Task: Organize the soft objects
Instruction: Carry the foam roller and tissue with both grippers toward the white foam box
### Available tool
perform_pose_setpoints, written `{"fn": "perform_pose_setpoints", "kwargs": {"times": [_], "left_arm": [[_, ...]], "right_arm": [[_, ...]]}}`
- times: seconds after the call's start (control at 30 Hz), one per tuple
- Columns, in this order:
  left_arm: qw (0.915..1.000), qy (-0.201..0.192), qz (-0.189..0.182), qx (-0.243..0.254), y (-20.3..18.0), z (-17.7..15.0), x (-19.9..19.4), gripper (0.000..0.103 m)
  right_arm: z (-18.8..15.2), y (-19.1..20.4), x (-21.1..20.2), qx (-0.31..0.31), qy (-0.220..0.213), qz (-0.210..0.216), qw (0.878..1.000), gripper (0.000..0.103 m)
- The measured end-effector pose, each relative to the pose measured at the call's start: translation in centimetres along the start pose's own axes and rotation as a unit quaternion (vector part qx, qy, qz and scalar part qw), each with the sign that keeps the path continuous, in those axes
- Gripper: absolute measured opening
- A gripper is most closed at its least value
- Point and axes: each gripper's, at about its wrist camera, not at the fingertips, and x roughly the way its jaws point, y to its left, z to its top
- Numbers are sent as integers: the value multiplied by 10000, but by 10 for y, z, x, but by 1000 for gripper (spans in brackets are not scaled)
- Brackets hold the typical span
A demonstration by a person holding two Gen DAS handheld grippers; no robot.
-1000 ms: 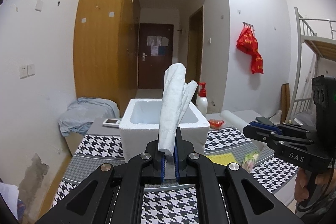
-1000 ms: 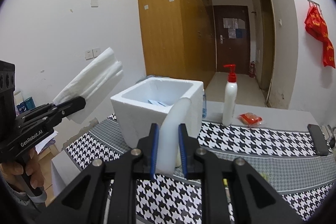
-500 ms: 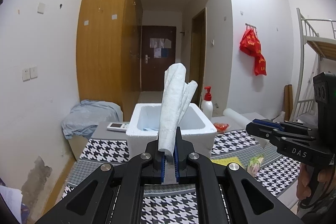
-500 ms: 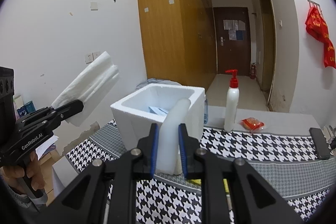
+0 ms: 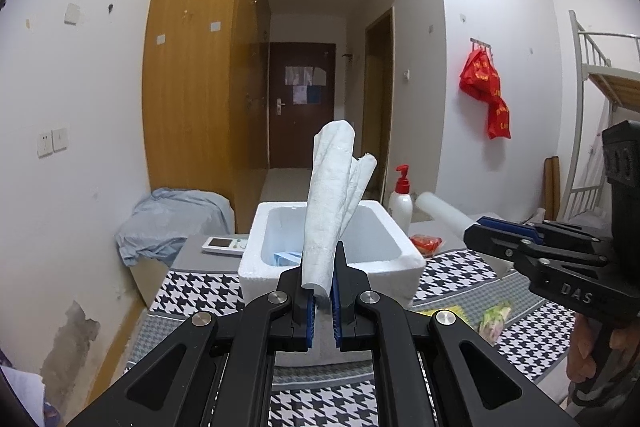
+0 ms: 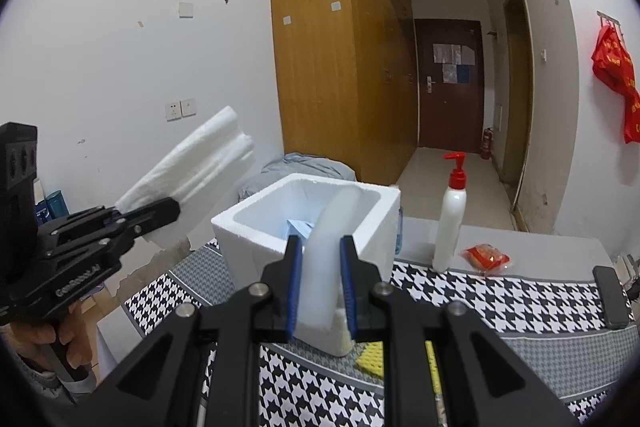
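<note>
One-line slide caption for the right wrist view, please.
Right gripper holds a white foam roll before the foam box; left gripper holds a folded white cloth.

I've pulled both hands back and slightly up: the foam box (image 5: 332, 251) now sits farther off, its blue contents (image 6: 301, 227) showing, and more desk (image 6: 500, 297) shows.

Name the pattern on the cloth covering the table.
Black-and-white houndstooth tablecloth, clearest in the right wrist view.
</note>
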Motion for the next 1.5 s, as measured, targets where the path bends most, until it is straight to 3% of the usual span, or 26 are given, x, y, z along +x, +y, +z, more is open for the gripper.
{"fn": "perform_pose_setpoints", "kwargs": {"times": [0.5,0.83,1.5], "left_arm": [[9998,111,124,-93,17,5,25,7],[9991,75,383,-176,34,4,19,7],[9967,211,716,-333,53,-10,7,7]], "right_arm": [[12,6,33,-81,155,93,9998,22],[18,19,57,-167,220,338,9990,22],[22,26,92,-257,512,366,9977,22]]}}
